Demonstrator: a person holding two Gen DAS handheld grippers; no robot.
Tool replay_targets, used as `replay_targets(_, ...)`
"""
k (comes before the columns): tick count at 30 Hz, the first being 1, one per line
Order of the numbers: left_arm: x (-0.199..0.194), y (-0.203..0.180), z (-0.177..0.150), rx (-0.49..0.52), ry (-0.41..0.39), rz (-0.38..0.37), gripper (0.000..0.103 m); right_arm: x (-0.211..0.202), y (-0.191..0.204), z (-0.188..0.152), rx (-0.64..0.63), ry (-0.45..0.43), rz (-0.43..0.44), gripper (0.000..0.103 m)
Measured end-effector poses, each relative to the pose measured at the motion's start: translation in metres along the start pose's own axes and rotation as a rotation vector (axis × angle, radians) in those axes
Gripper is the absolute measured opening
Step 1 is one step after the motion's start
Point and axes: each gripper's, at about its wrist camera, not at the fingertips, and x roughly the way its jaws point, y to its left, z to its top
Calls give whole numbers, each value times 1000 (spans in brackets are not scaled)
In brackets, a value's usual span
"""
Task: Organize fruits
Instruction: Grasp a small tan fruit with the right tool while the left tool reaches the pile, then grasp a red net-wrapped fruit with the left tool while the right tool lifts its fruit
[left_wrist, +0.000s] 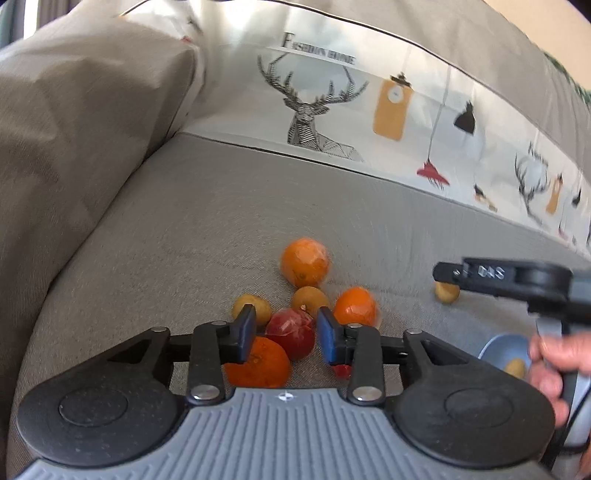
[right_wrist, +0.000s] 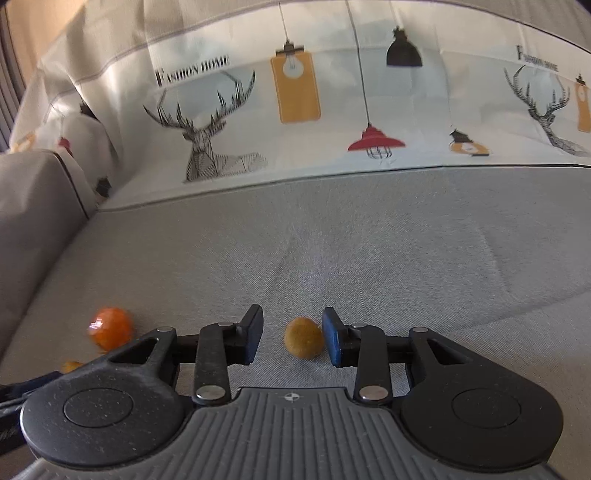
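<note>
We see a grey woven sofa seat (left_wrist: 177, 221) carrying everything. On it a cluster of fruit lies close together: three oranges (left_wrist: 304, 262), a red apple (left_wrist: 291, 332) and two small yellow-brown fruits (left_wrist: 309, 298). Another small yellow-brown fruit (right_wrist: 303, 336) sits apart to the right, alone. A pale blue bowl (left_wrist: 496, 345) rests near the seat's right side, a yellow fruit inside.

Left gripper (left_wrist: 286, 334) hides part of the nearest orange (left_wrist: 260, 363).
</note>
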Motion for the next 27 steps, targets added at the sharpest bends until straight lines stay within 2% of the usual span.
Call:
replay_targets(6, 2, -17, -7, 132, -3, 49, 42, 17, -1, 4, -1, 47, -22, 38)
replay_targets(9, 3, -26, -10, 193, -5, 83, 42, 19, -3, 3, -3, 59, -34, 28)
replay_targets(14, 4, -35, -14, 268, -10, 123, 39, 12, -4, 3, 11, 42, -28, 28)
replay_targets(16, 4, -35, -15, 275, -8, 124, 30, 6, -5, 3, 21, 27, -21, 28)
replay_targets(22, -2, -30, -12, 227, -13, 124, 29, -27, -8, 6, 29, -49, 13, 28)
replay_targets(27, -21, -25, -7, 171, -85, 80, 29, -67, -15, 5, 42, -119, 36, 28)
